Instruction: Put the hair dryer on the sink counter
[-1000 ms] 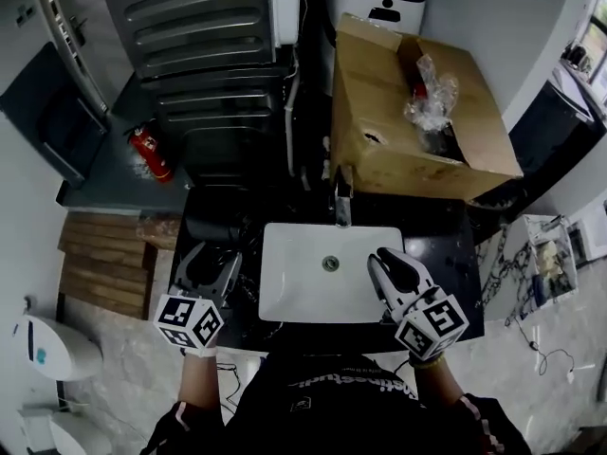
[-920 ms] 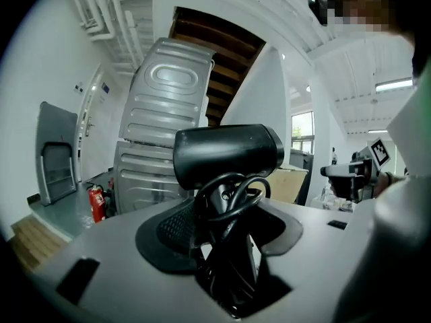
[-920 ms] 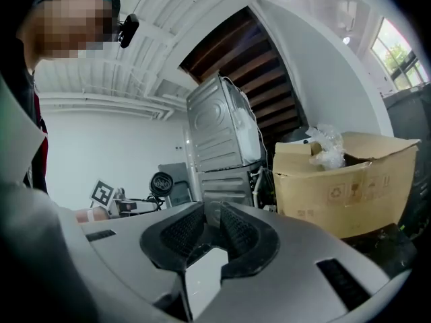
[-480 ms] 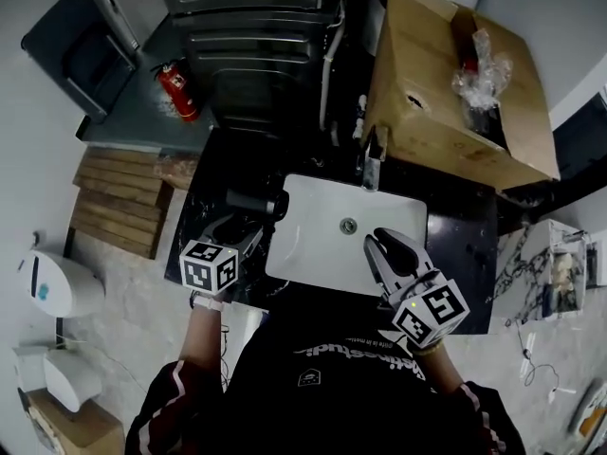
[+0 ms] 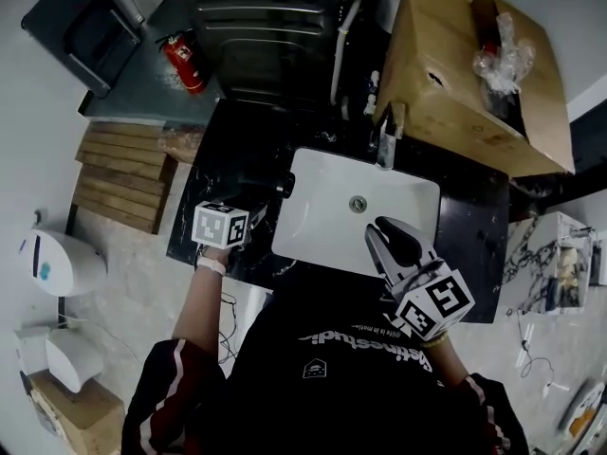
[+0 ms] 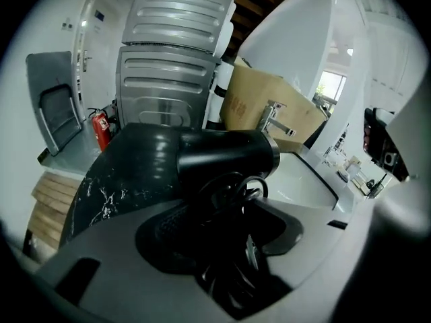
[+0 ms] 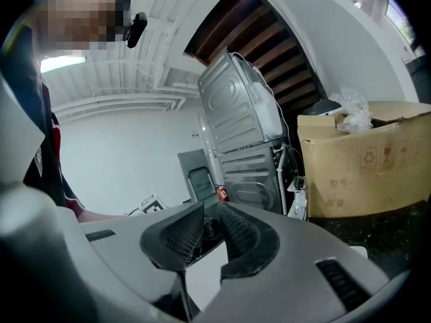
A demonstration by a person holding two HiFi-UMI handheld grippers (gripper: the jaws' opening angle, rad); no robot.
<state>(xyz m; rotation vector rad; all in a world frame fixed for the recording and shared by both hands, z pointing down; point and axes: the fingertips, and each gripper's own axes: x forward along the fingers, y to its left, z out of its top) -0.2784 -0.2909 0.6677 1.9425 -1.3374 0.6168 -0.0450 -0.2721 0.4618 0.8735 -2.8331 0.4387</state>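
Your left gripper (image 6: 225, 217) clamps the hair dryer (image 6: 222, 157) by its handle above the sink counter (image 6: 114, 173), ready for set-down; your right gripper (image 7: 210, 229) hangs narrowly parted, empty, clear.

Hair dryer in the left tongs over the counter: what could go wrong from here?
1. The hair dryer hangs close to the basin edge; released there, it could roll in.
2. Its coiled cord is bunched between the left tongs, so it might snag as they open.

counter (image 6: 114, 173): glossy veined stone | hair dryer (image 6: 222, 157) – smooth glossy plastic | box (image 5: 455, 74) – matt cardboard
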